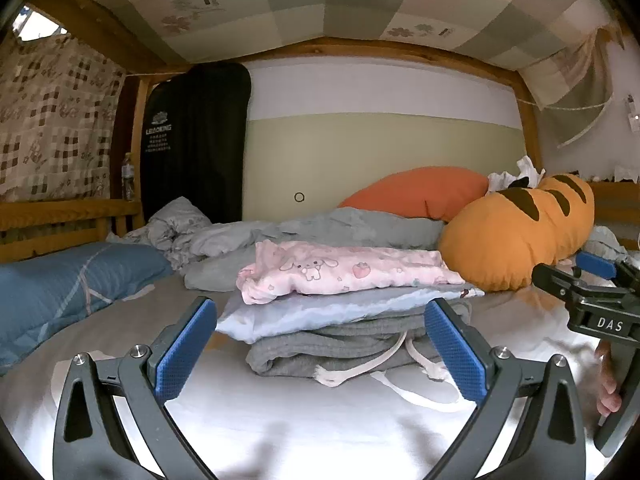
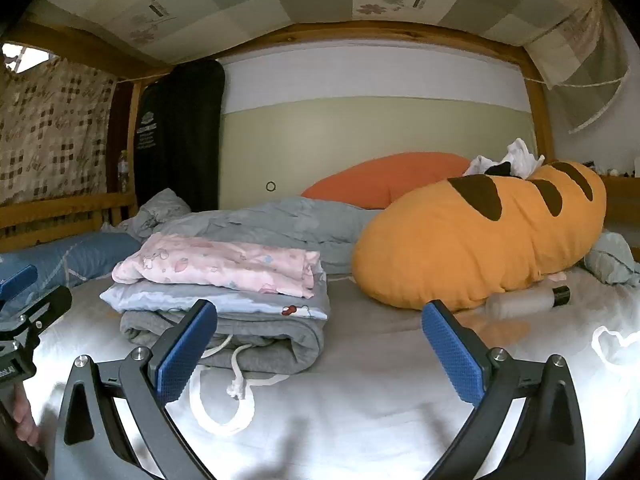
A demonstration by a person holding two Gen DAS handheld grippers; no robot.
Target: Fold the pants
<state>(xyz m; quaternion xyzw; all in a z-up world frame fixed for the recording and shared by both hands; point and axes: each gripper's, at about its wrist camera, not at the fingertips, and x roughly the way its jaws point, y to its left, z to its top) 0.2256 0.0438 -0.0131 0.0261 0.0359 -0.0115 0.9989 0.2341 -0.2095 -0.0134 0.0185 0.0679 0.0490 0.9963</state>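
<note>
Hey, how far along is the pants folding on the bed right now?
Done, by the look of it: three folded garments sit stacked on the white sheet, pink printed pants on top, a pale blue piece in the middle, grey drawstring sweatpants at the bottom. In hand: nothing; the left gripper and right gripper are both open and empty. Left: no unfolded pants visible.

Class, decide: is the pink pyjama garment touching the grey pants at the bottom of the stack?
Apart. The right wrist view shows a light blue garment lying between the pink garment and the grey pants.
</note>
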